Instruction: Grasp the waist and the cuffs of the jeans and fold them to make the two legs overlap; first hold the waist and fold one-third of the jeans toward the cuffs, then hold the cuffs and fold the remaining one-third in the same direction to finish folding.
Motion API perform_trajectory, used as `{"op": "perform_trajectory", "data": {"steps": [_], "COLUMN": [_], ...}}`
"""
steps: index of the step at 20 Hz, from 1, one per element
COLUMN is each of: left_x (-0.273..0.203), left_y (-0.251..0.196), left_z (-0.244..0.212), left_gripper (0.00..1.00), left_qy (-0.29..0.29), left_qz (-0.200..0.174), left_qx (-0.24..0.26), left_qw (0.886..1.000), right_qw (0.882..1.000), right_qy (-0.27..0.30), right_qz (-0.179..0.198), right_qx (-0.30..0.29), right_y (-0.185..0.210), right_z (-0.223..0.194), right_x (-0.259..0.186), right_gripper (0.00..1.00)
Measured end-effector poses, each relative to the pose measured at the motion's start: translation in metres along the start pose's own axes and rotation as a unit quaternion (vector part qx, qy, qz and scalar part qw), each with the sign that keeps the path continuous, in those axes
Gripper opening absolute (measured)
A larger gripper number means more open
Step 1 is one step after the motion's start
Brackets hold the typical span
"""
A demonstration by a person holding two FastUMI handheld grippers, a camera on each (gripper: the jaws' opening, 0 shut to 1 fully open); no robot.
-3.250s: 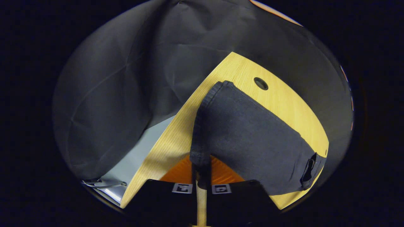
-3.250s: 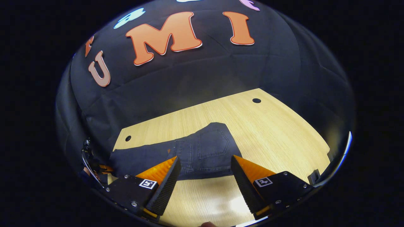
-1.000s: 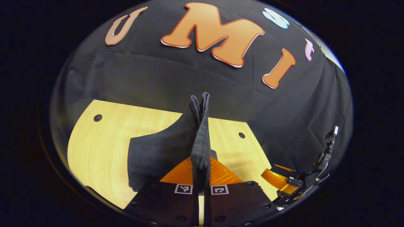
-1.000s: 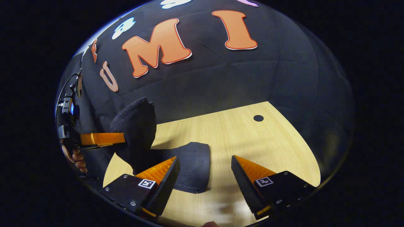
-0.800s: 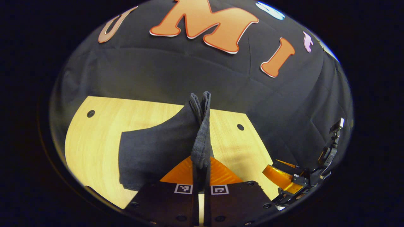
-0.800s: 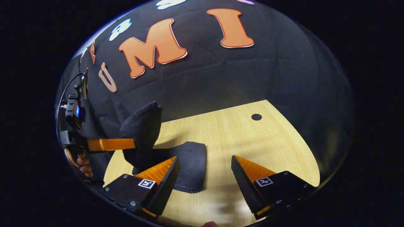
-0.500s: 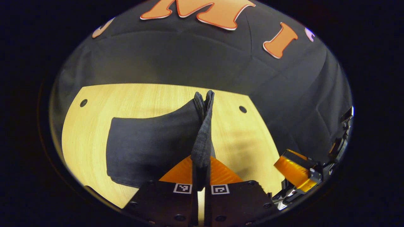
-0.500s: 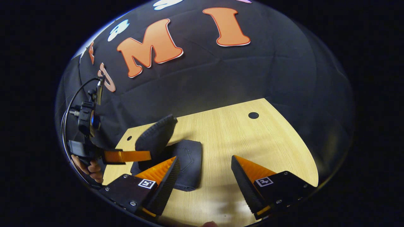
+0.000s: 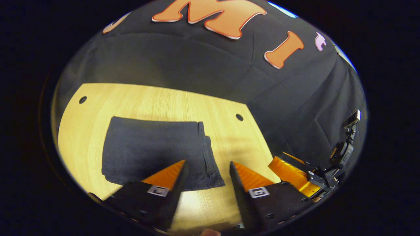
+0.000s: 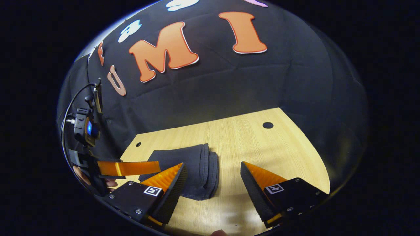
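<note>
**Q:** Where are the jeans?

**A:** The dark jeans lie folded into a flat, layered rectangle on the light wooden table. In the left gripper view the bundle sits from centre out toward nine o'clock, with its stacked hemmed edges toward three o'clock. In the right gripper view the jeans rest just left of centre, toward seven o'clock, with the layered edge facing three o'clock.

**Q:** What are the grippers doing?

**A:** The left gripper has its fingers spread apart, gripping nothing; they frame the near corner of the bundle at six o'clock. The right gripper is also spread wide and empty, beside the bundle's edge.

**Q:** Anything else?

**A:** In the right gripper view, the left gripper shows at eight o'clock, with a person's hand behind it. The table has small round holes near its far corners.
</note>
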State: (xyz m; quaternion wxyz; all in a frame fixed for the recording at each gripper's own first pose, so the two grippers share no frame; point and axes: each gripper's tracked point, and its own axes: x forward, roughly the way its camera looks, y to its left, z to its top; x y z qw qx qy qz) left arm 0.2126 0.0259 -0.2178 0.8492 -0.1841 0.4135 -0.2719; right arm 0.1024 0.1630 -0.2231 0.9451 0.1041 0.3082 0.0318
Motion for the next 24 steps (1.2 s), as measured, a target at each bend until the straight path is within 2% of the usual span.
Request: {"op": "perform_trajectory", "data": {"steps": [1, 5, 8, 10, 11, 12, 15, 19, 22, 24], "left_x": [-0.009, -0.057, -0.099, -0.121, -0.133, -0.144, -0.170, -0.198, -0.198, -0.206], "left_y": [0.003, 0.020, 0.026, 0.029, 0.034, 0.034, 0.035, 0.040, 0.035, 0.035], "left_z": [0.007, 0.047, 0.068, 0.074, 0.076, 0.080, 0.072, 0.078, 0.070, 0.076], "left_gripper": [0.96, 0.96, 0.96, 0.96, 0.96, 0.97, 0.98, 0.98, 0.98, 0.98], "left_qy": [-0.023, -0.121, -0.204, -0.242, -0.260, -0.273, -0.292, -0.341, -0.341, -0.357], "left_qz": [0.009, 0.058, 0.104, 0.131, 0.145, 0.154, 0.164, 0.188, 0.164, 0.163], "left_qx": [0.011, 0.047, 0.088, 0.101, 0.106, 0.111, 0.135, 0.161, 0.154, 0.153], "left_qw": [1.000, 0.990, 0.970, 0.956, 0.949, 0.943, 0.932, 0.907, 0.913, 0.907], "right_qw": [1.000, 0.996, 0.987, 0.979, 0.976, 0.973, 0.965, 0.967, 0.963, 0.962], "right_qy": [-0.011, -0.076, -0.134, -0.173, -0.185, -0.197, -0.228, -0.218, -0.238, -0.241], "right_qz": [0.007, 0.026, 0.039, 0.058, 0.062, 0.063, 0.070, 0.069, 0.069, 0.067], "right_qx": [-0.007, -0.044, -0.076, -0.090, -0.098, -0.105, -0.113, -0.113, -0.109, -0.113], "right_y": [0.009, 0.045, 0.073, 0.094, 0.106, 0.113, 0.128, 0.137, 0.145, 0.149], "right_z": [0.006, 0.032, 0.060, 0.070, 0.074, 0.077, 0.091, 0.087, 0.095, 0.095], "right_x": [-0.003, -0.020, -0.037, -0.048, -0.050, -0.055, -0.065, -0.060, -0.065, -0.066], "right_gripper": [0.99, 0.98, 0.98, 1.00, 0.98, 1.00, 0.98, 0.98, 0.98, 0.98]}}
